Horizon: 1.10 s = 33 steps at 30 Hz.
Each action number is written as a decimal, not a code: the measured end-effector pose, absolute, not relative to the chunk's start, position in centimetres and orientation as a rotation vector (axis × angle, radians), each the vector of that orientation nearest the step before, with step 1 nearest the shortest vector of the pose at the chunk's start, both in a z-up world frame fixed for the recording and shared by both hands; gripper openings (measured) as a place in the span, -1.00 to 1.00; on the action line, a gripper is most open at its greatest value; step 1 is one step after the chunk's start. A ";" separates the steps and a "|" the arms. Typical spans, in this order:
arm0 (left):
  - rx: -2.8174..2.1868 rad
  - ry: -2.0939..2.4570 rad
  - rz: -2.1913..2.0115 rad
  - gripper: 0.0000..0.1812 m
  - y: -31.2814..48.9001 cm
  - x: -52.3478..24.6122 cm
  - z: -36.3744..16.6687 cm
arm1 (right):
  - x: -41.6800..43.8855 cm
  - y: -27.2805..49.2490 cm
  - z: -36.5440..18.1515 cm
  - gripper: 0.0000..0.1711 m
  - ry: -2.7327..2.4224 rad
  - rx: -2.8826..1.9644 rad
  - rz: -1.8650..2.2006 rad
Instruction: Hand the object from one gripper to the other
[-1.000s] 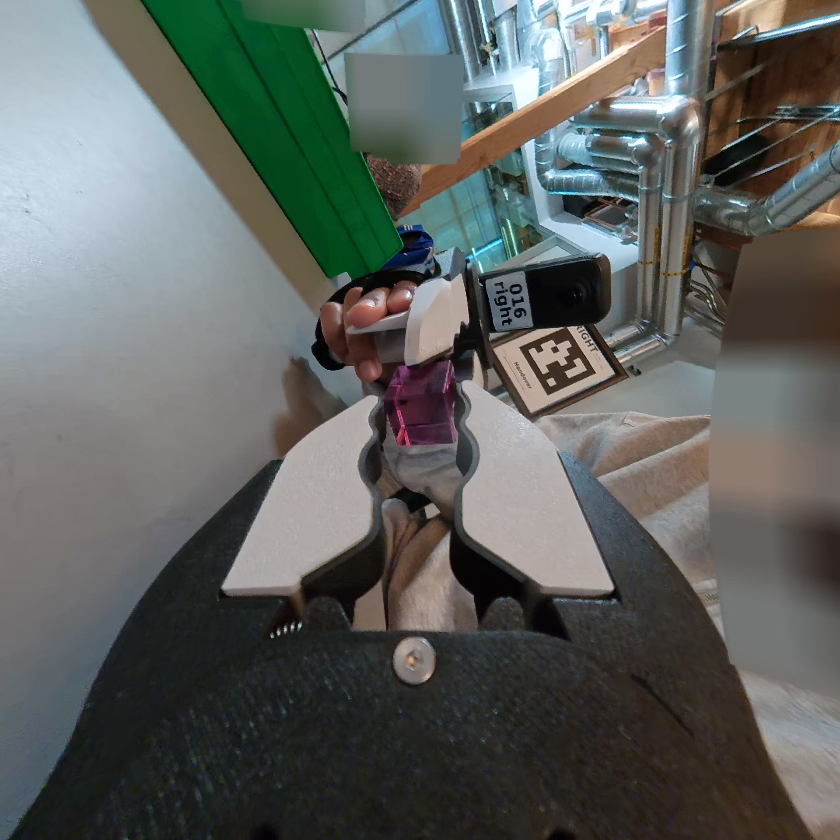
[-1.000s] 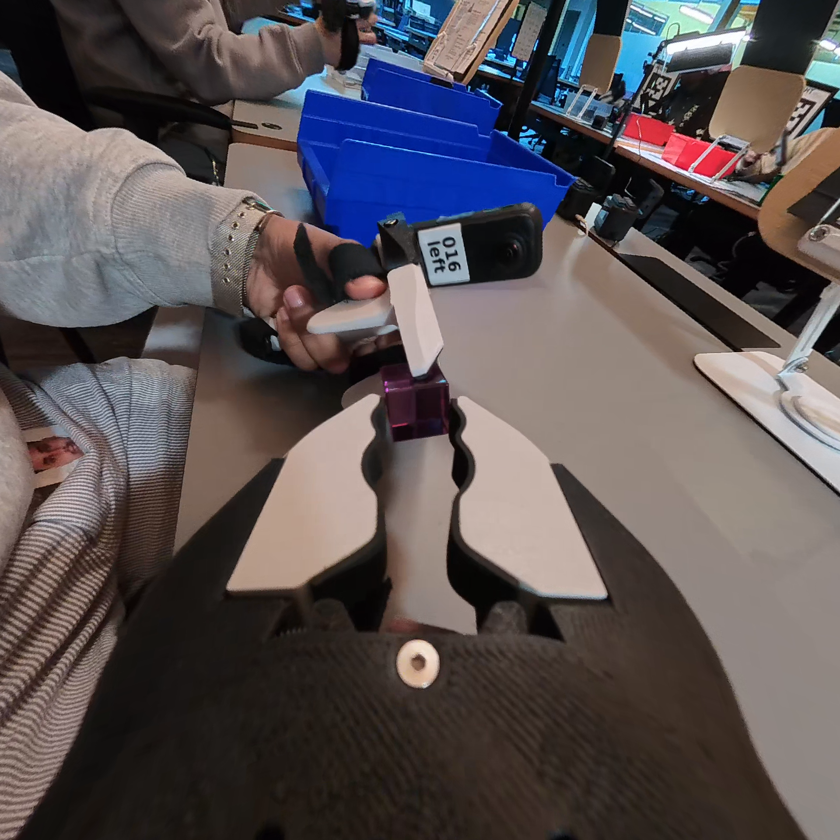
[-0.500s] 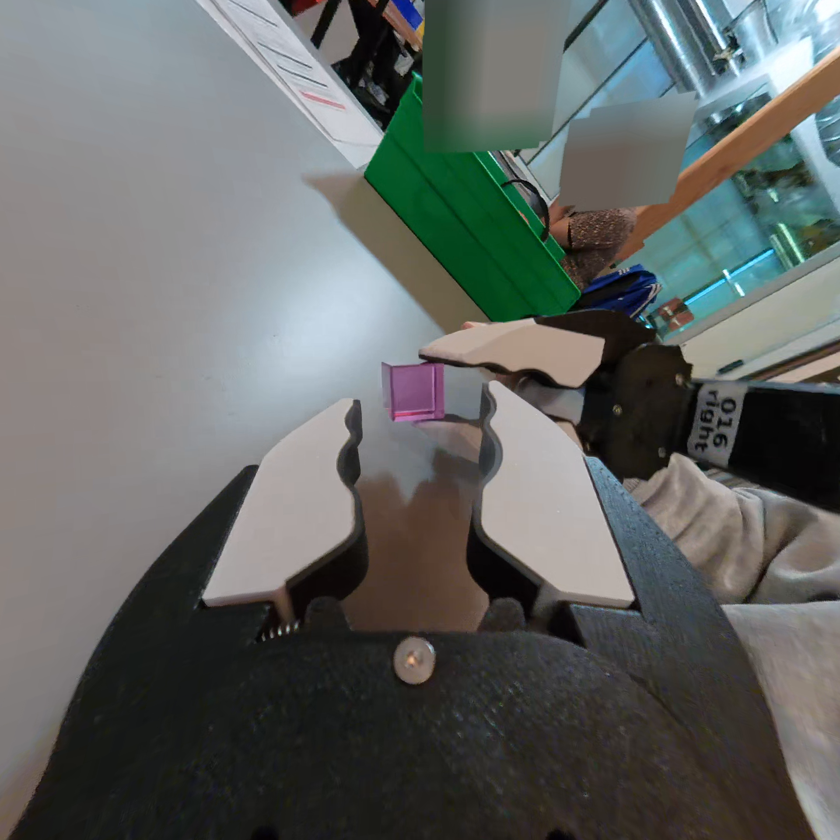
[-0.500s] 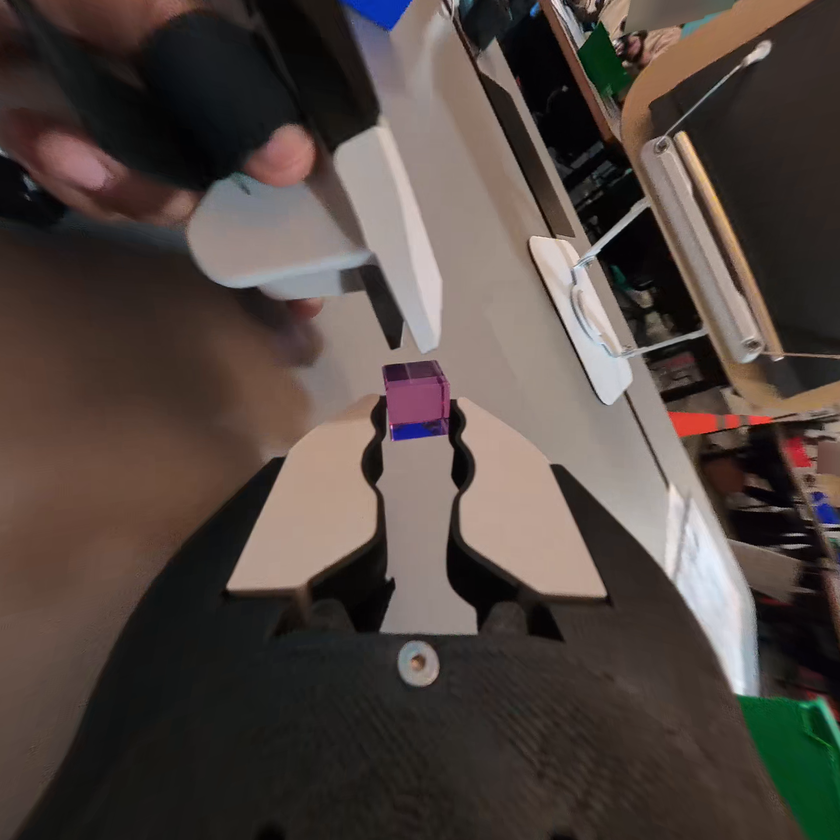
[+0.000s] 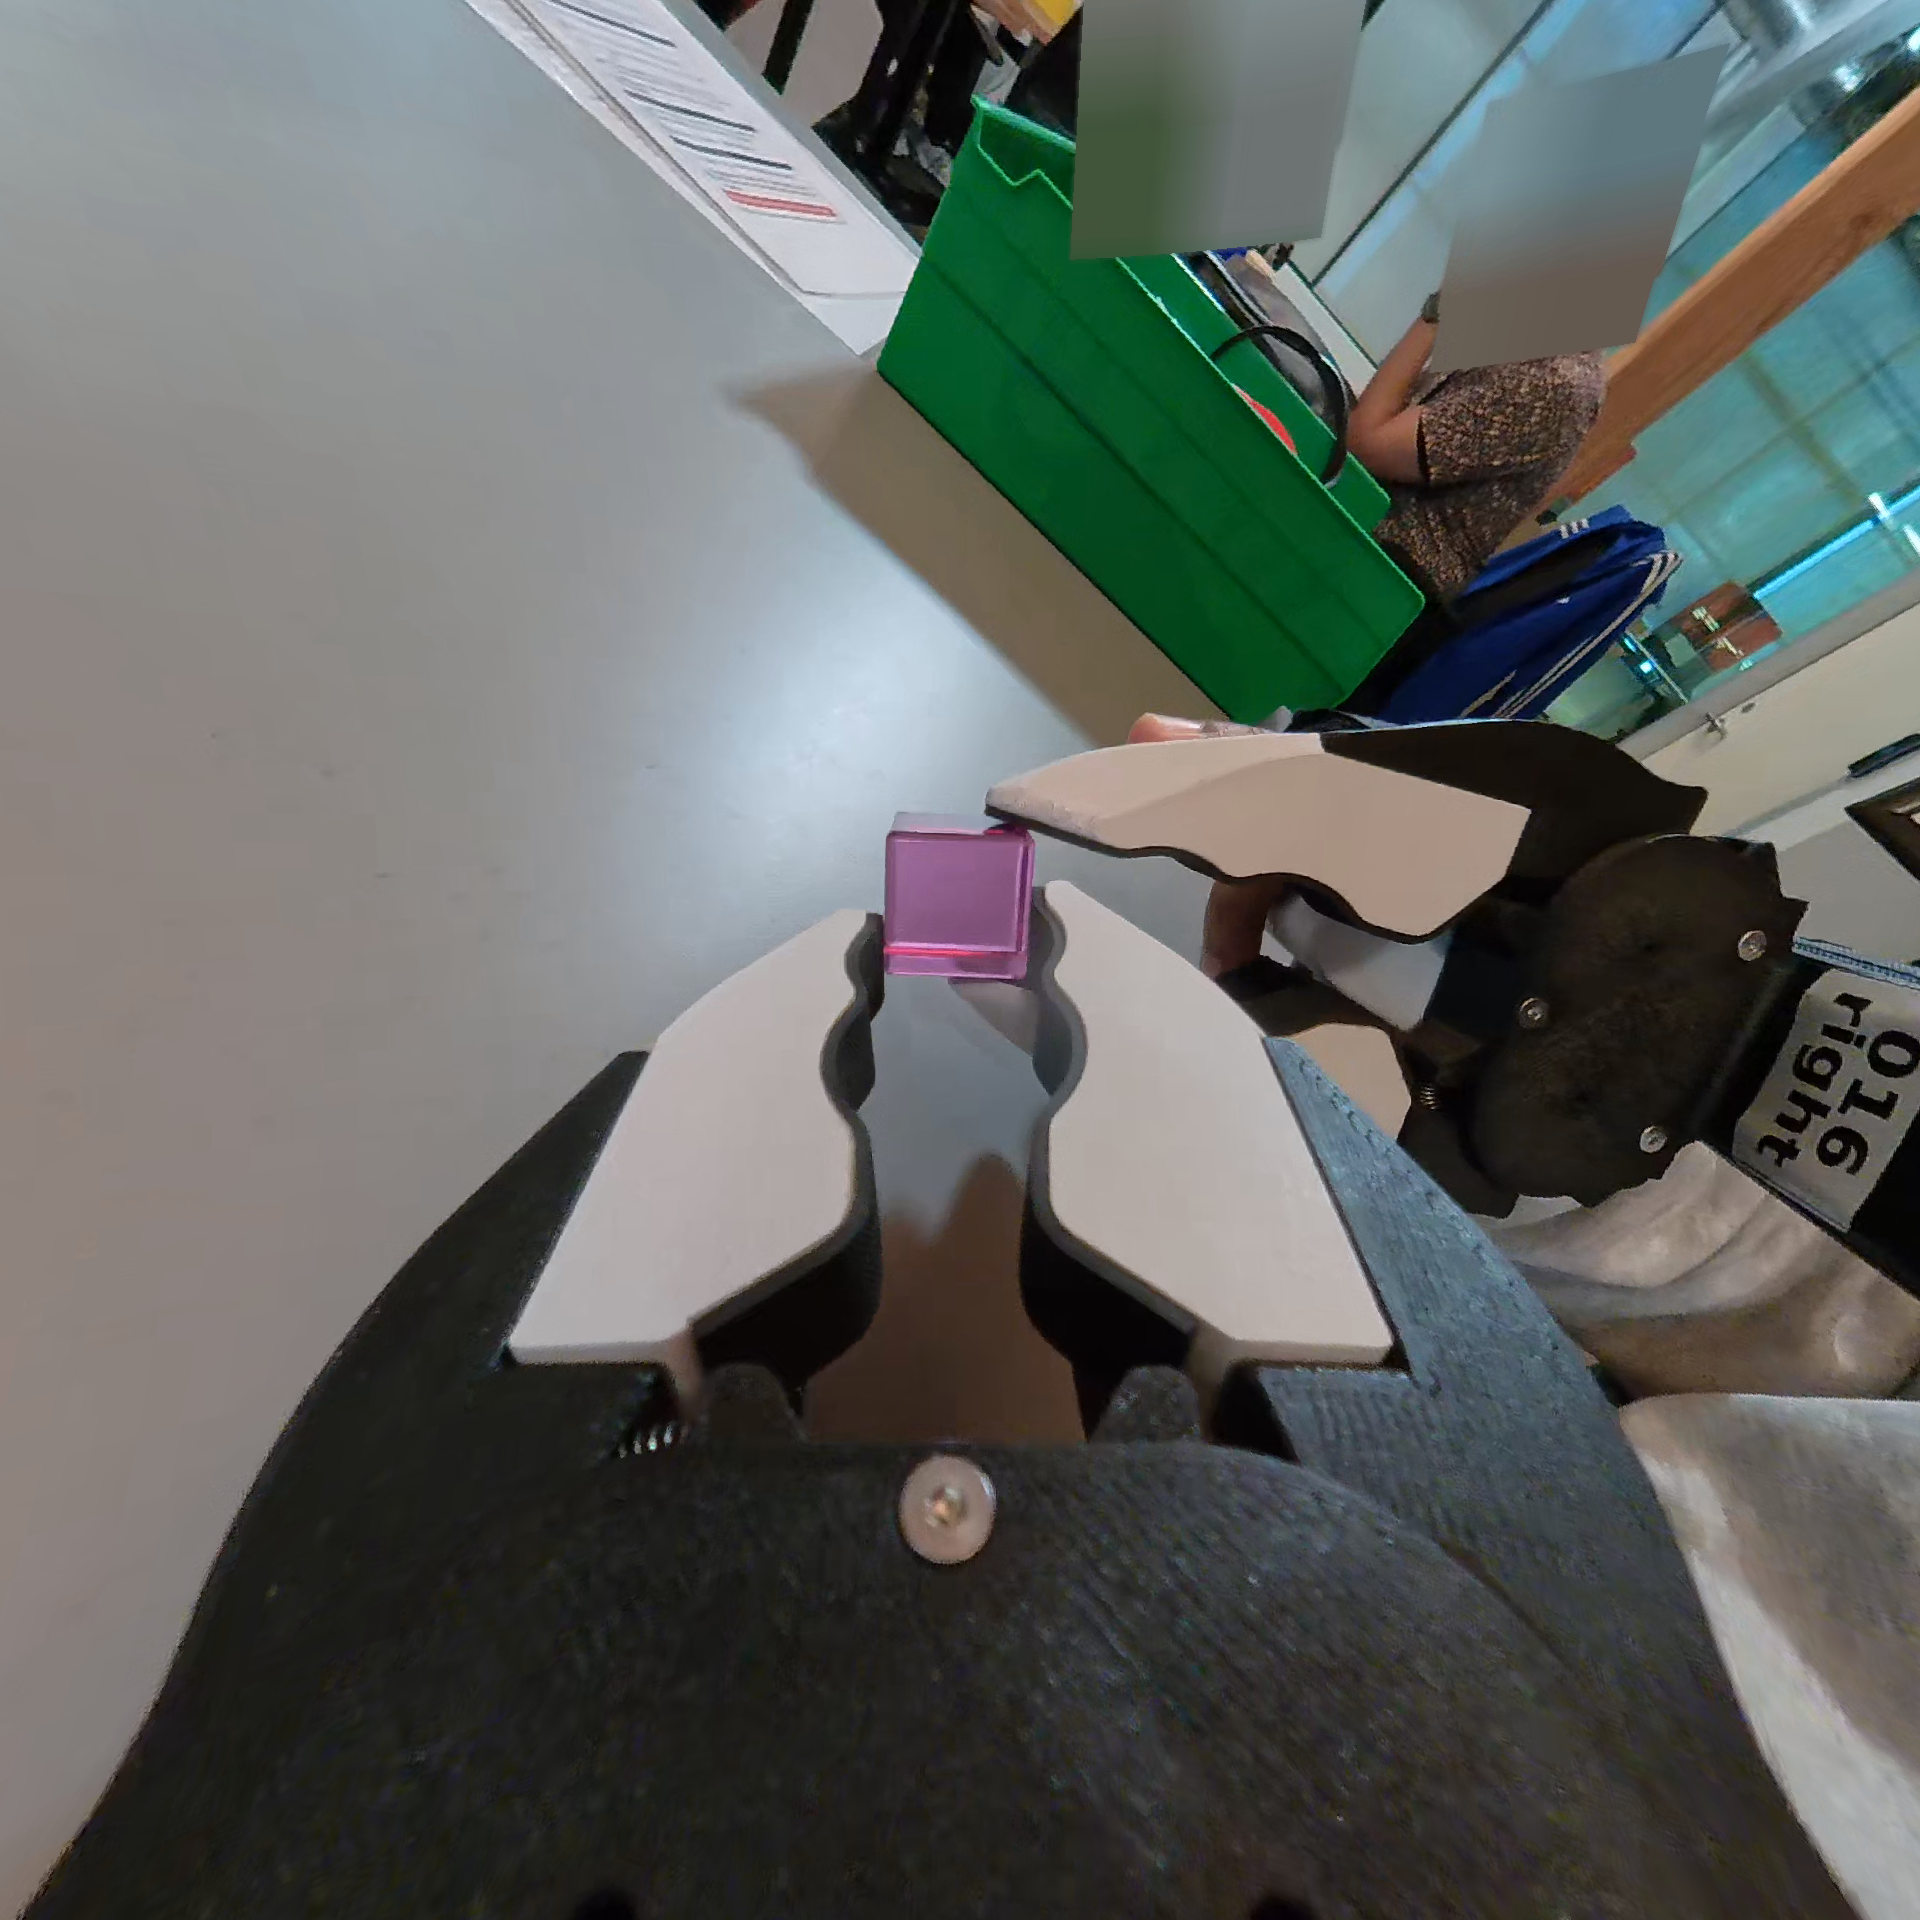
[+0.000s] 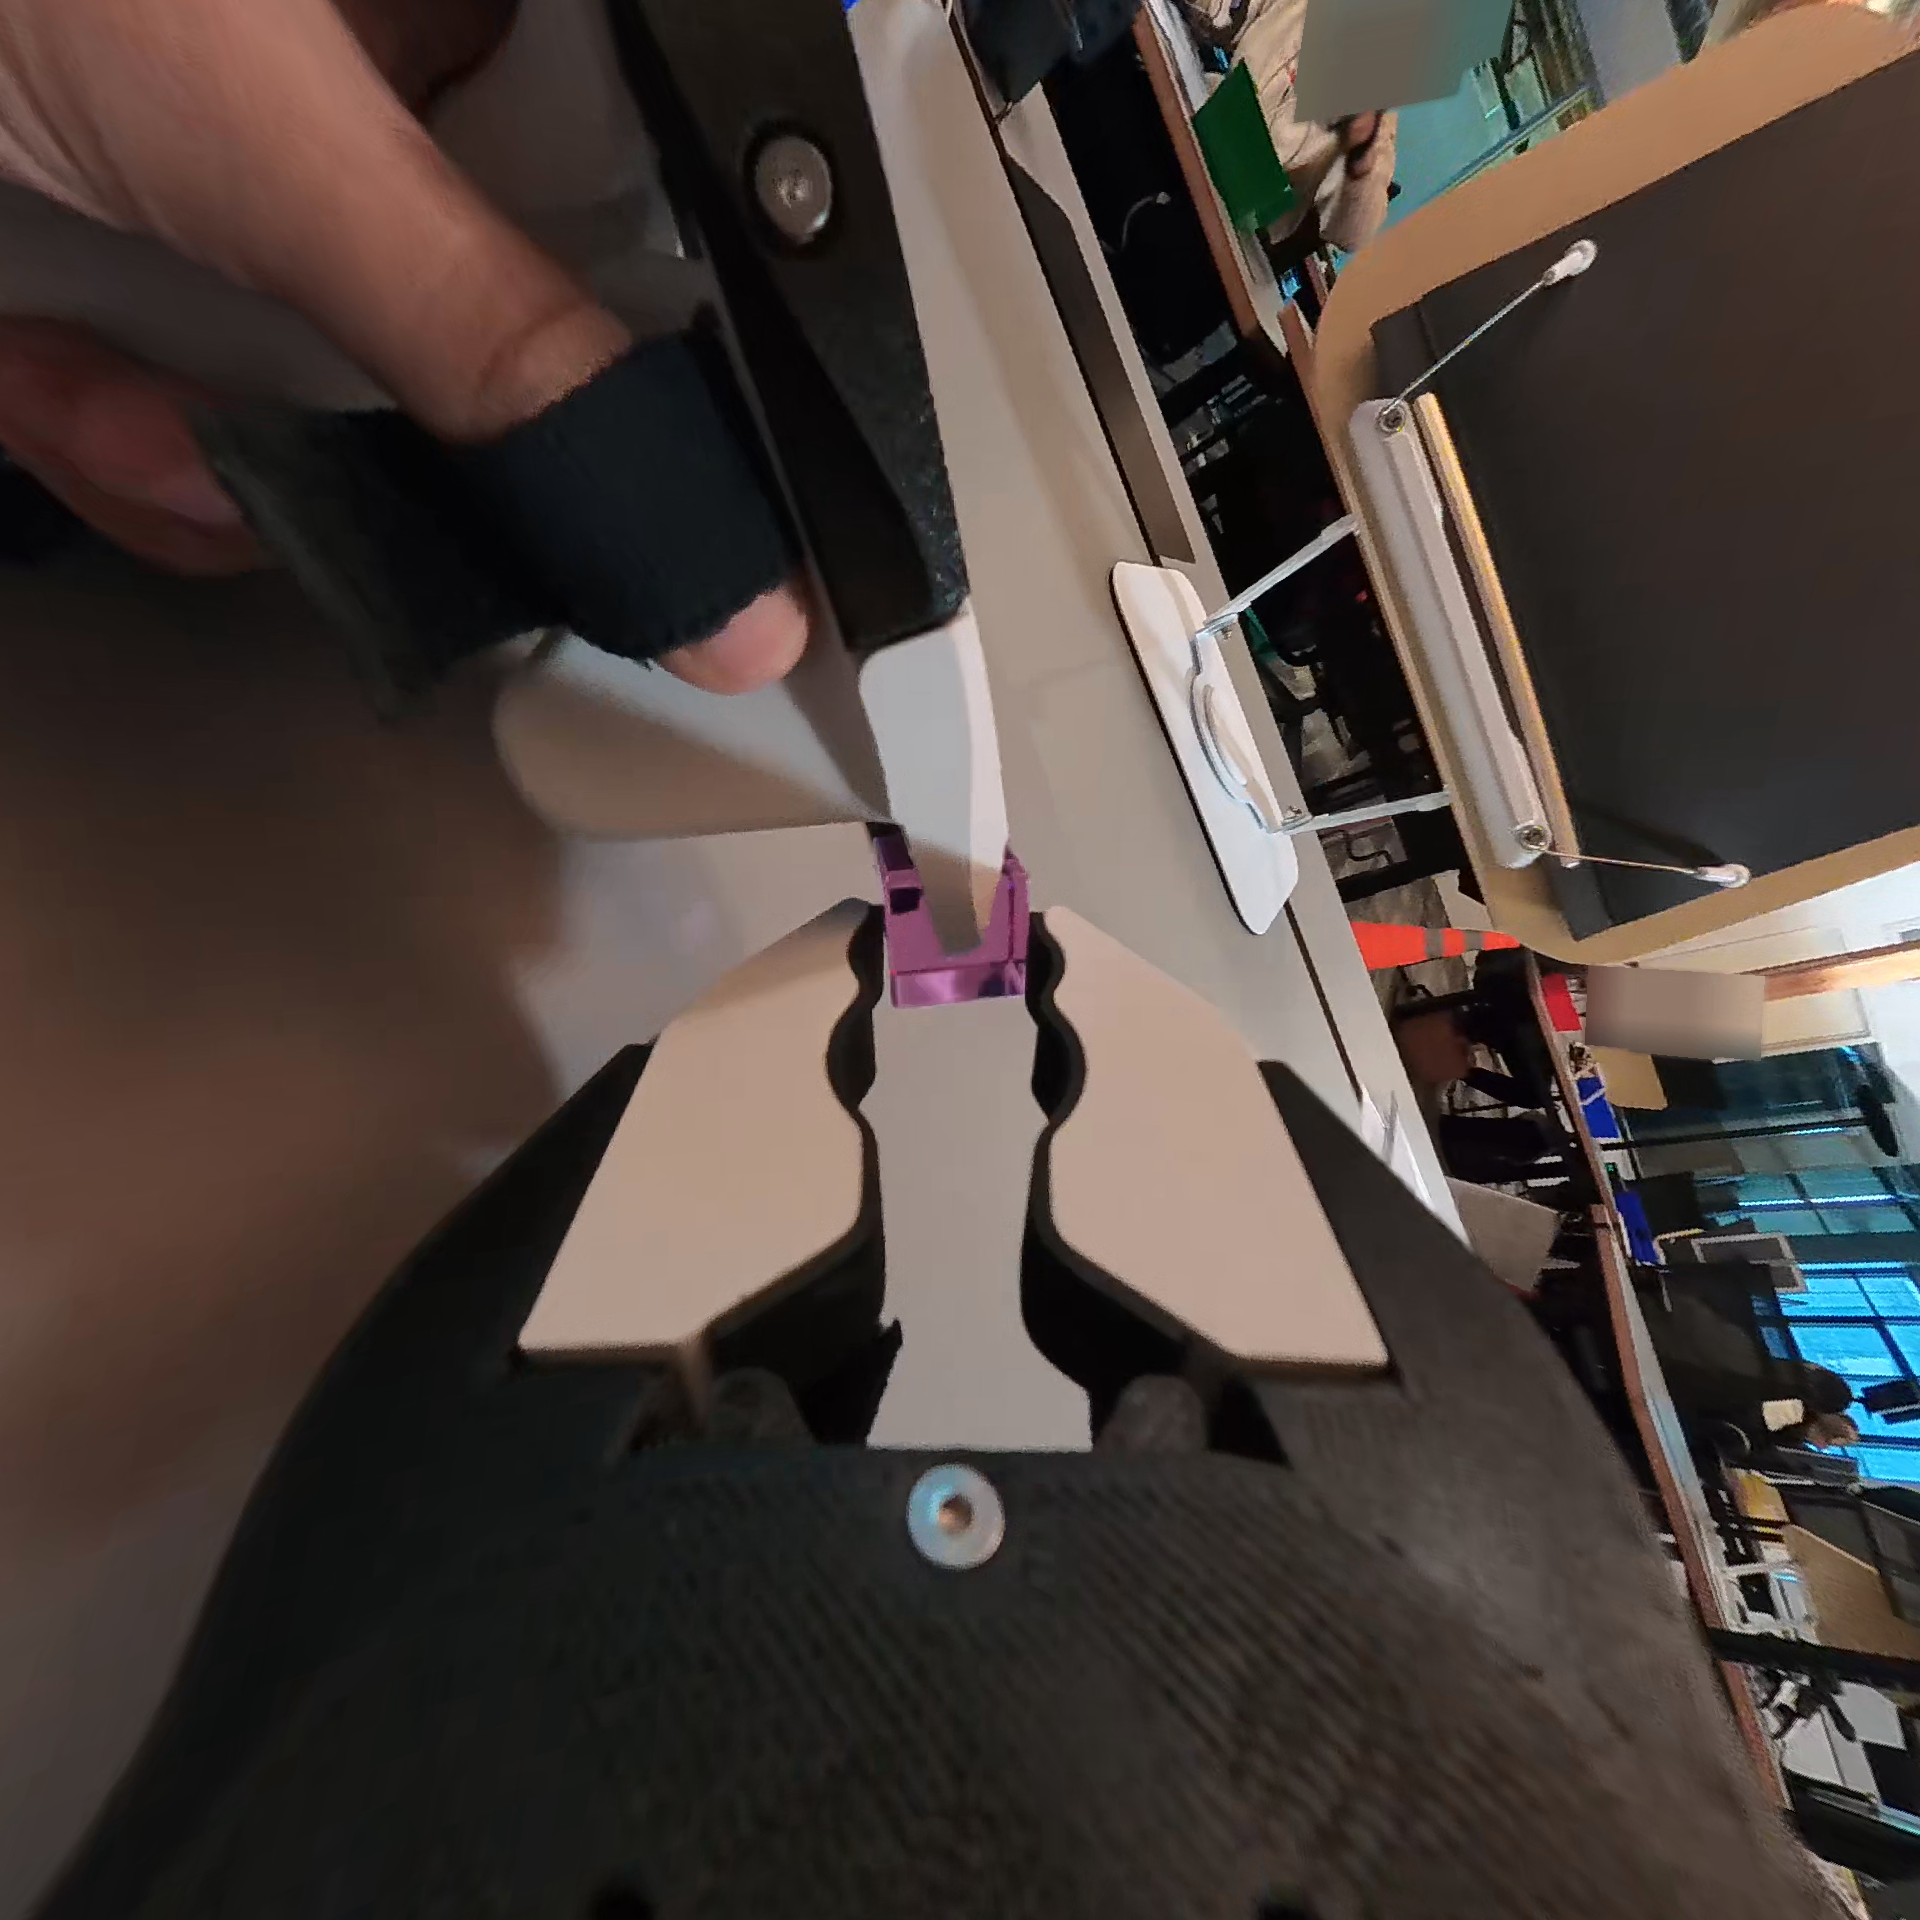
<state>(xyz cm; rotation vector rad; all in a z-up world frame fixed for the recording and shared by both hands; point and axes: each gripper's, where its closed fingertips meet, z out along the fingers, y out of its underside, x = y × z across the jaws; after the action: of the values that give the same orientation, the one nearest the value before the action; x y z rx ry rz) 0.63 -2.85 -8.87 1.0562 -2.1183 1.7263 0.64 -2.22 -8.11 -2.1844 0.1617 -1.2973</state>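
Observation:
A small clear purple cube [image 5: 956,912] is held in the air above the grey table [image 5: 364,623]. My left gripper [image 5: 956,935] is shut on its two sides. The right gripper's upper finger [image 5: 1247,821] comes in from the right and touches the cube's top edge, and its lower finger lies under the cube. In the right wrist view my right gripper [image 6: 954,940] is shut on the cube [image 6: 951,982]. The left gripper's finger [image 6: 956,790] lies across the cube's near face. A hand [image 6: 312,208] holds the left gripper.
A green bin [image 5: 1122,468] and a printed sheet [image 5: 727,135] sit at the table's far side, with a seated person [image 5: 1486,447] behind. In the right wrist view a white stand base [image 6: 1205,748] carries a dark board [image 6: 1662,520] on the table.
Half a second ago my left gripper was open wide of the cube, which the right gripper held. Now the left fingers have closed onto it again. Both grippers have turned over the table.

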 end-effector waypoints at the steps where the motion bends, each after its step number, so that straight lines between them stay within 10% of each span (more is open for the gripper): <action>1: 1.056 -2.118 1.726 -0.69 -2.9 0.6 -8.9 | 0.6 -2.2 -8.1 -0.69 0.163 -2.181 -1.292; 18: 1.038 -1.472 1.890 -0.72 -0.5 2.2 -5.4 | 1.8 -3.9 -5.1 -0.44 0.535 -1.774 -0.784; 33: 0.718 -1.530 2.010 -0.71 -2.0 -0.6 -2.7 | -0.6 -3.0 -1.8 -0.65 0.733 -1.223 0.355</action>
<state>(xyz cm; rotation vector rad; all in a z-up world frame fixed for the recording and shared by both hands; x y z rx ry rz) -0.61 -2.01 -2.66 0.7182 -1.5299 2.0097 -0.64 -2.97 -1.85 -1.2226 0.7328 0.3554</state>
